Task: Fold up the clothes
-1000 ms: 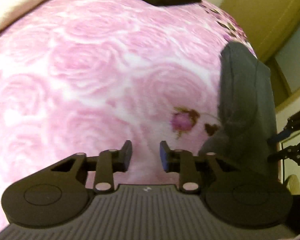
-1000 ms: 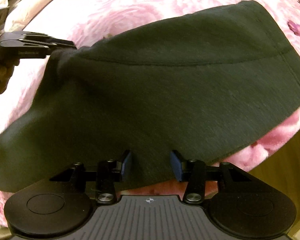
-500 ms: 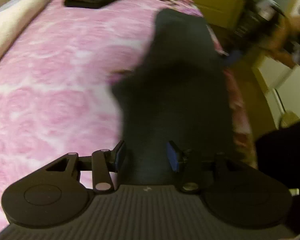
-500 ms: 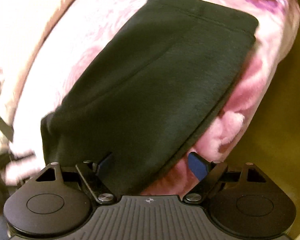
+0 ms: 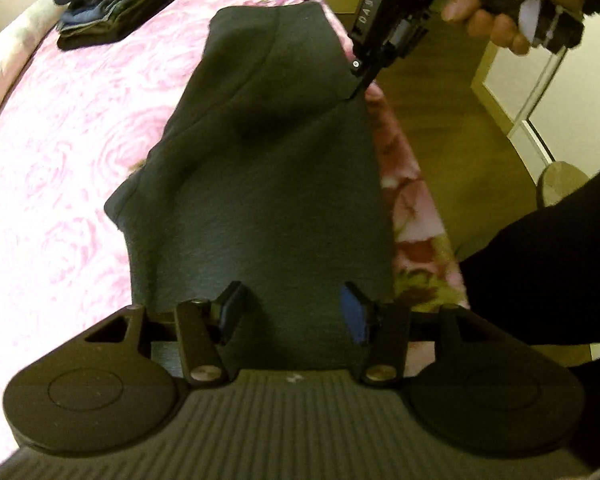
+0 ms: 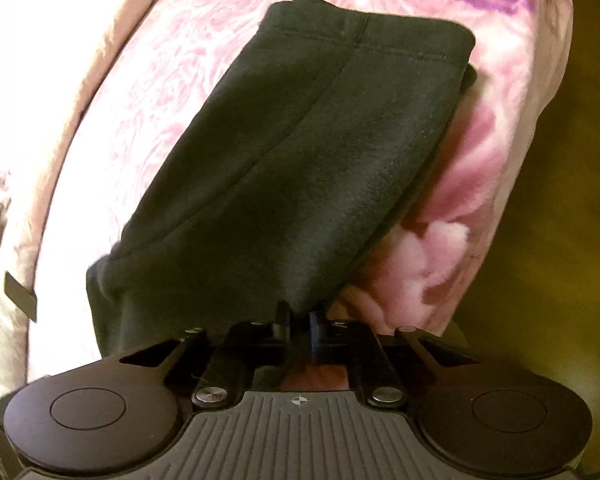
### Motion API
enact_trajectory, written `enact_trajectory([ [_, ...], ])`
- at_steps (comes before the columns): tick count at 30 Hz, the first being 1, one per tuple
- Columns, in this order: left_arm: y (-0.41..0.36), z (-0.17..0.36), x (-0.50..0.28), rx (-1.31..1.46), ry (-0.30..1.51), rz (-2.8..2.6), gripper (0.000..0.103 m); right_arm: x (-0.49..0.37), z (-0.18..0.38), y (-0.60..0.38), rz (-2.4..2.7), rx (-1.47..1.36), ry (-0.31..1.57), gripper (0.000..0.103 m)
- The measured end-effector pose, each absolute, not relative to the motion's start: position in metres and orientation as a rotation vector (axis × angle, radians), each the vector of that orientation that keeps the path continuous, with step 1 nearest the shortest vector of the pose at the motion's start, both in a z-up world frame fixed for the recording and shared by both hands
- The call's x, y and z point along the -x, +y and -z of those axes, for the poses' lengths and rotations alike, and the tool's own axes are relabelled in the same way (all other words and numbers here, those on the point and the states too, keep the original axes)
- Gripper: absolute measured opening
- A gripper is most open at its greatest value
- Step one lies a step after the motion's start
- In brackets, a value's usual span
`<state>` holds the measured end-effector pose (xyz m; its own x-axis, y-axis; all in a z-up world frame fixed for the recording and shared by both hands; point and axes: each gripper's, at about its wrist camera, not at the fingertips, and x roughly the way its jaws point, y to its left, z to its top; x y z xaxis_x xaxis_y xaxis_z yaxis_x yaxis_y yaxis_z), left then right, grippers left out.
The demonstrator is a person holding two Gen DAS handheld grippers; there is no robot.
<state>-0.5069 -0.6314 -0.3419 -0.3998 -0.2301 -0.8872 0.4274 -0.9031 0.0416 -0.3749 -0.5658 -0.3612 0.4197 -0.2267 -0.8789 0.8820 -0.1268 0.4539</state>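
Note:
A dark, folded garment (image 5: 268, 168) lies along the right edge of the pink rose-patterned bed. My left gripper (image 5: 292, 312) is open, its fingers either side of the garment's near end. My right gripper (image 6: 299, 324) is shut on the garment's (image 6: 308, 152) near edge. It also shows in the left wrist view (image 5: 360, 88), pinching the garment's right edge midway along.
A stack of folded dark clothes (image 5: 120, 4) sits at the bed's far end. The bed edge (image 5: 416, 208) drops to a wooden floor (image 5: 460, 140) on the right. The person's dark sleeve (image 5: 548, 272) is at the right. A pale pillow (image 6: 40, 120) lies left of the garment.
The right gripper has closed on the garment's edge. The left gripper has opened wider and swung over the garment's near end.

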Motion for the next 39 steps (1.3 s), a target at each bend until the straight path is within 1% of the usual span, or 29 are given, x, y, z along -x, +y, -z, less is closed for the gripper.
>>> enact_trajectory([
  [3, -0.632, 0.336, 0.504, -1.379, 0.301, 2.301, 0.048, 0.389, 0.347, -0.562, 1.055, -1.353, 0.669, 0.004],
  [9, -0.663, 0.337, 0.487, -1.279, 0.417, 2.131, 0.048, 0.398, 0.363, -0.564, 1.051, -1.367, 0.726, 0.005],
  [13, -0.674, 0.358, 0.48, -1.33, 0.532, 2.075, 0.049, 0.401, 0.364, -0.569, 1.046, -1.396, 0.717, 0.005],
  [14, -0.676, 0.365, 0.479, -1.347, 0.565, 2.064, 0.049, 0.4, 0.359, -0.57, 1.046, -1.387, 0.728, 0.01],
  [15, -0.673, 0.372, 0.481, -1.376, 0.577, 2.066, 0.049, 0.398, 0.354, -0.571, 1.048, -1.375, 0.739, 0.018],
  [16, -0.666, 0.374, 0.484, -1.379, 0.545, 2.072, 0.052, 0.393, 0.344, -0.573, 1.066, -1.332, 0.758, 0.036],
  [17, -0.66, 0.375, 0.487, -1.381, 0.514, 2.077, 0.053, 0.389, 0.334, -0.575, 1.083, -1.289, 0.777, 0.04],
  [19, -0.654, 0.374, 0.487, -1.359, 0.518, 2.07, 0.053, 0.38, 0.314, -0.578, 1.113, -1.198, 0.812, 0.04],
  [22, -0.648, 0.371, 0.486, -1.328, 0.531, 2.067, 0.056, 0.34, 0.284, -0.585, 1.015, -0.996, 0.818, 0.039],
  [24, -0.645, 0.367, 0.484, -1.311, 0.534, 2.073, 0.056, 0.308, 0.277, -0.592, 0.899, -0.926, 0.81, 0.039],
  [27, -0.644, 0.358, 0.474, -1.258, 0.561, 2.069, 0.055, 0.247, 0.275, -0.609, 0.69, -0.757, 0.856, 0.04],
  [28, -0.644, 0.355, 0.469, -1.234, 0.57, 2.06, 0.055, 0.228, 0.275, -0.615, 0.621, -0.7, 0.87, 0.042],
  [29, -0.643, 0.352, 0.463, -1.211, 0.58, 2.05, 0.055, 0.212, 0.277, -0.62, 0.559, -0.645, 0.897, 0.061],
  [30, -0.643, 0.348, 0.458, -1.187, 0.589, 2.04, 0.055, 0.197, 0.279, -0.626, 0.498, -0.591, 0.923, 0.075],
  [31, -0.643, 0.345, 0.449, -1.159, 0.597, 2.02, 0.055, 0.182, 0.282, -0.632, 0.433, -0.546, 0.952, 0.086],
  [34, -0.642, 0.338, 0.421, -1.097, 0.624, 1.947, 0.055, 0.156, 0.302, -0.644, 0.226, -0.474, 1.045, 0.086],
  [37, -0.643, 0.334, 0.388, -1.047, 0.679, 1.858, 0.055, 0.137, 0.33, -0.659, 0.068, -0.516, 1.161, 0.086],
  [38, -0.644, 0.333, 0.376, -1.03, 0.706, 1.828, 0.056, 0.139, 0.334, -0.66, 0.059, -0.524, 1.182, 0.081],
  [39, -0.644, 0.333, 0.363, -1.017, 0.739, 1.802, 0.056, 0.142, 0.337, -0.66, 0.05, -0.532, 1.203, 0.073],
])
